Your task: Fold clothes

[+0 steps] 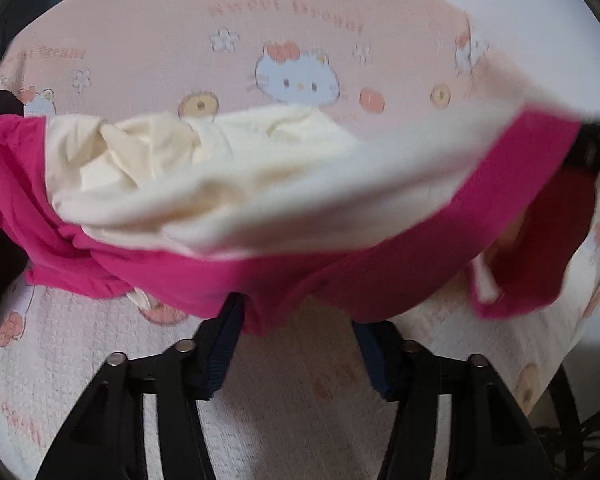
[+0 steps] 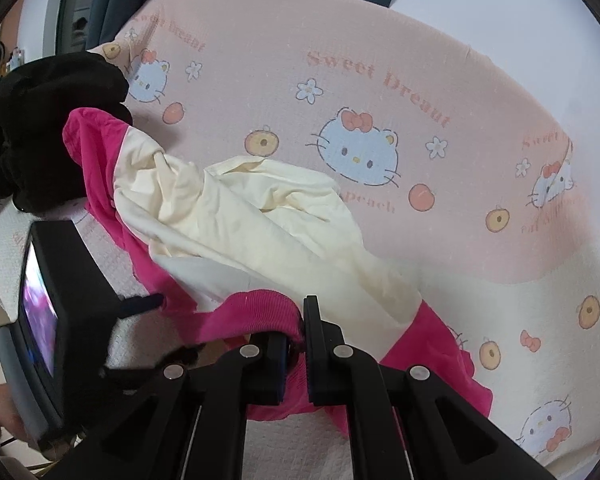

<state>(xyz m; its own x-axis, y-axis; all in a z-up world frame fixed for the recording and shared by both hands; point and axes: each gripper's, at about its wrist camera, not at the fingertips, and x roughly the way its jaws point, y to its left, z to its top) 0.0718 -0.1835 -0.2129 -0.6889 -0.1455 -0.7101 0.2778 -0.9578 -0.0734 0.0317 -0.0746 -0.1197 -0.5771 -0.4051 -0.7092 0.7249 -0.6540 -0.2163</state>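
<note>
**Garment lifted by one edge, second grip not yet made**

Cloth is up off the bed and we are in the opening step of the fold: getting the pink-and-cream garment (image 2: 236, 232) held at two points so it can be spread flat. Our right gripper (image 2: 296, 336) has its jaws pressed together on the ribbed pink hem, and the fabric runs away from it in a slack, twisted band toward the far left, where the other end lies beside a black garment (image 2: 48, 128) heaped on the bedsheet (image 2: 480, 92).

Our left gripper (image 1: 296, 344) has its jaws apart. From its own camera, the pink edge (image 1: 260, 284) hangs just ahead of the fingertips, with one pad close against it, but we cannot see the pads pressing on any cloth, so we judge this side as not yet gripping. The picture there is blurred, which limits how sure we can be.

As we read it, the next move calls for the left jaws to come in around that lower pink edge and clamp on a single layer, well apart from the right grip. Then both hands need to draw the cloth taut and lay it out on the printed sheet. The cream part is bunched and twisted, so we expect it to need shaking out before any crease is made.
</note>
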